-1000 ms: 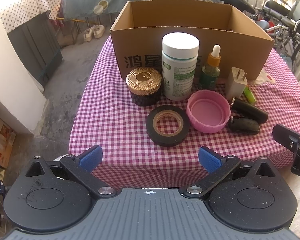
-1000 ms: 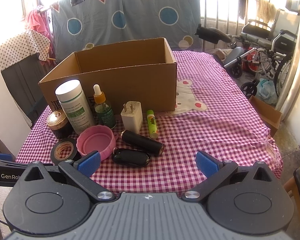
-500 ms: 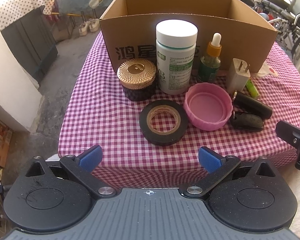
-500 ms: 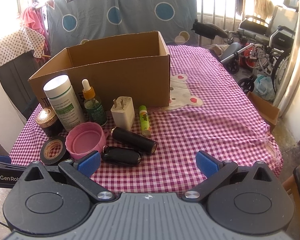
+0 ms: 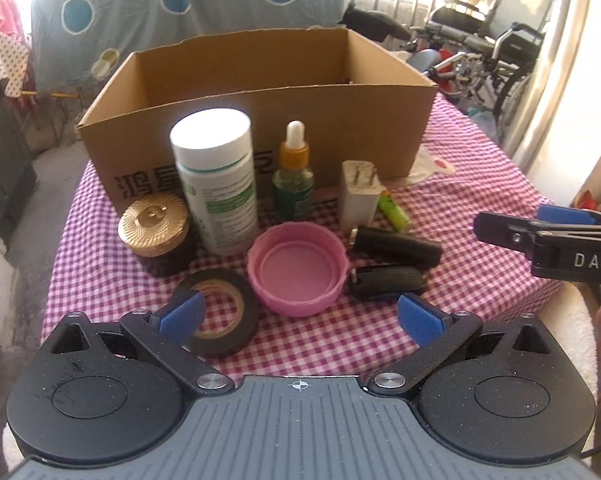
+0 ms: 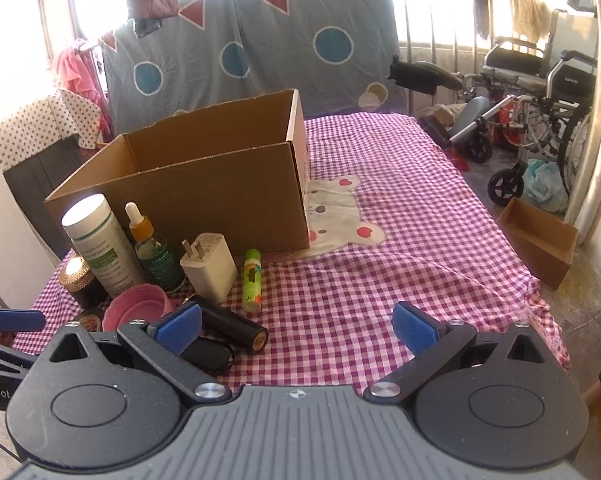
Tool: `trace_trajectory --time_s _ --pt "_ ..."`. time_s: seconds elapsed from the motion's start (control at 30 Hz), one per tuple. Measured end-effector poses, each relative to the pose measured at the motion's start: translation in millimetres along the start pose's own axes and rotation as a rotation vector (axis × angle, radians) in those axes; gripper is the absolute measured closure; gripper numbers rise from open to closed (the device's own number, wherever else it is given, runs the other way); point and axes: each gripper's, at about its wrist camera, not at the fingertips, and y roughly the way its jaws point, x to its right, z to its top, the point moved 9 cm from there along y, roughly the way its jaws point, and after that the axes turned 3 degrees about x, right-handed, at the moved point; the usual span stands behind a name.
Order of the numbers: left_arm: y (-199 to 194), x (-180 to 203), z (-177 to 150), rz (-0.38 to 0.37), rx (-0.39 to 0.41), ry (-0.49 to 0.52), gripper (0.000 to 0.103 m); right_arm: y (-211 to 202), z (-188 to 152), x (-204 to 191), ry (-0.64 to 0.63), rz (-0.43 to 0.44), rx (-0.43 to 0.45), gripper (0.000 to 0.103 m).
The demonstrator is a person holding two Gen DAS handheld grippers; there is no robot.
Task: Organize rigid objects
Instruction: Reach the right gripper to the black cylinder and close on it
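Over the last second both grippers have come in low toward the near edge of the table (image 5: 480, 200). The left gripper (image 5: 298, 316) now has its wide-spread fingers over the front row: its left pad (image 5: 182, 316) sits over the tape roll (image 5: 220, 320), and the pink lid (image 5: 296, 272) lies just ahead between the fingers. The right gripper (image 6: 296, 324), equally wide and holding nothing, has dropped so that its left pad (image 6: 178, 326) covers part of the key fob (image 6: 214, 356), with the black cylinder (image 6: 236, 326) just beyond. Nothing on the table has shifted, and no item is seen inside the box (image 5: 260, 80), so my reading is that sorting has not begun and both grippers are lining up first picks, likely the tape or lid on the left and the fob or cylinder on the right.

The remaining items stand in a row against the box front: gold-lidded jar (image 5: 154, 232), white bottle (image 5: 216, 176), dropper bottle (image 5: 294, 180), charger (image 5: 358, 194) and green tube (image 5: 392, 210), all close together.

Readable writing: large dark Chinese characters on the box front, partly hidden by the bottles; "DAS" on the right gripper's side in the left view; "Robot" on the left gripper's side in the right view. The white bottle's green label is too blurred to read.
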Motion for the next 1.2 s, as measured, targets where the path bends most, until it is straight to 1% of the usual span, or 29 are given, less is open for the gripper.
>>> trace_trajectory --time_s 0.07,0.1,0.13,0.2,0.23,0.27,0.3,0.37,0.43,0.47,0.6,0.7,0.8,0.93,1.03,1.2 --pt "3.8 9.8 2.2 -0.05 0.024 0.015 0.003 6.2 4.3 -1.7 -0.001 0.052 -0.008 0.002" --pt "6.8 15.0 3.3 -0.071 0.034 0.025 0.004 10.9 6.1 -3.7 -0.001 0.077 -0.02 0.005" --pt "10.9 20.5 4.3 -0.09 0.037 0.037 0.008 16.4 7.0 -5.8 -0.001 0.102 -0.04 0.007" --pt "19.3 30.9 6.3 -0.13 0.028 0.057 0.015 28.9 7.1 -12.3 -0.006 0.149 -0.089 0.024" --pt "23.6 35.0 7.3 -0.145 0.02 0.059 0.022 34.7 6.3 -15.9 -0.013 0.172 -0.112 0.027" --pt "27.8 38.1 7.5 -0.16 0.009 0.06 0.025 39.7 5.6 -19.3 -0.021 0.193 -0.133 0.031" --pt "31.7 41.0 8.3 -0.17 0.001 0.062 0.026 43.9 4.9 -22.9 -0.029 0.216 -0.151 0.035" --pt "37.4 45.1 10.4 -0.175 -0.003 0.075 0.028 50.6 3.1 -31.2 -0.051 0.255 -0.178 0.04" --pt "41.7 48.8 12.3 -0.171 -0.004 0.099 0.033 55.1 1.1 -37.5 -0.075 0.289 -0.196 0.048" --pt "42.5 50.9 12.6 -0.173 -0.006 0.108 0.037 57.8 0.2 -39.4 -0.083 0.3 -0.208 0.054" --pt "43.5 54.3 7.9 -0.185 -0.022 0.144 0.04 66.8 -4.6 -43.1 -0.099 0.324 -0.256 0.069" --pt "44.2 59.4 6.2 -0.189 -0.021 0.167 0.043 72.2 -6.1 -44.7 -0.131 0.324 -0.276 0.074" --pt "48.9 61.5 3.1 -0.192 -0.036 0.167 0.045 72.7 -7.9 -45.4 -0.163 0.329 -0.291 0.074" --pt "48.5 61.4 2.9 -0.171 -0.026 0.18 0.046 72.7 -10.0 -47.2 -0.196 0.329 -0.293 0.075" --pt "47.4 61.3 3.5 -0.165 -0.025 0.181 0.046 70.8 -10.7 -41.0 -0.178 0.324 -0.295 0.077" --pt "46.5 64.1 3.8 -0.167 -0.023 0.175 0.046 63.4 -15.9 -22.8 -0.091 0.303 -0.303 0.078"
